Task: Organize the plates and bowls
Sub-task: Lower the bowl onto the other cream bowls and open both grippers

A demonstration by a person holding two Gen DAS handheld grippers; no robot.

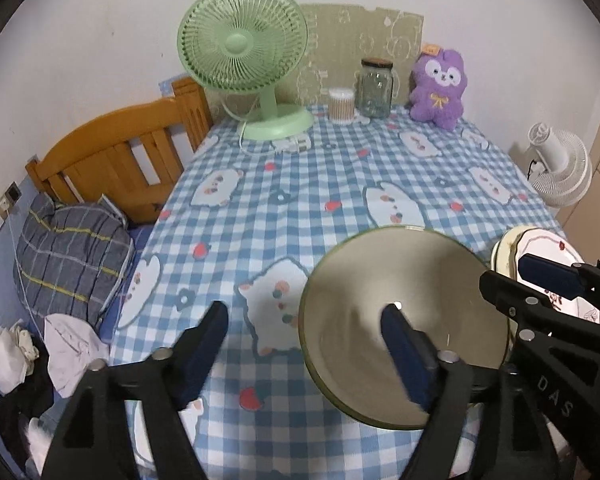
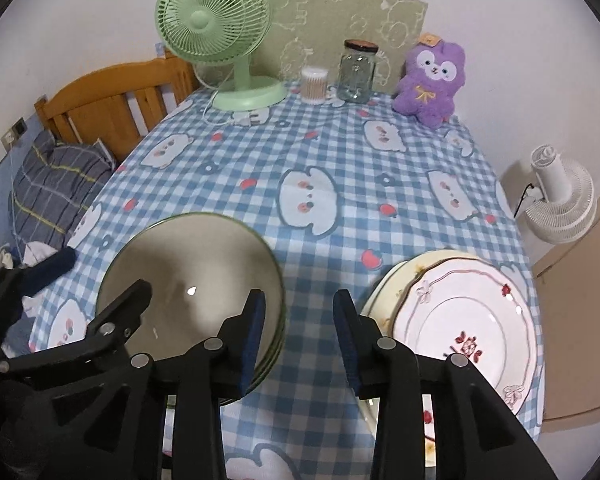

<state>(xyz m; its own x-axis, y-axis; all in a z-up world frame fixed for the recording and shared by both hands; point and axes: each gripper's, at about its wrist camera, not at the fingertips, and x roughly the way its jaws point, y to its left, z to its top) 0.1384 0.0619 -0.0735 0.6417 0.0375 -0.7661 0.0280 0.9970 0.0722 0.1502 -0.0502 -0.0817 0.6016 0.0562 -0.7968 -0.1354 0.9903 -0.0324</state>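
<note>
The stack of green-rimmed bowls sits on the checked worktop near its front edge, and just to its right, apart from it, lies the stack of flowered plates. Your left claw stands wide apart, one pad over the bowl's inside, the other over the cloth, gripping nothing. Your right claw is apart too, empty, hovering over the bare cloth between bowls and plates. Along the far wall stand a green fan, a glass jar and a purple plush toy.
</note>
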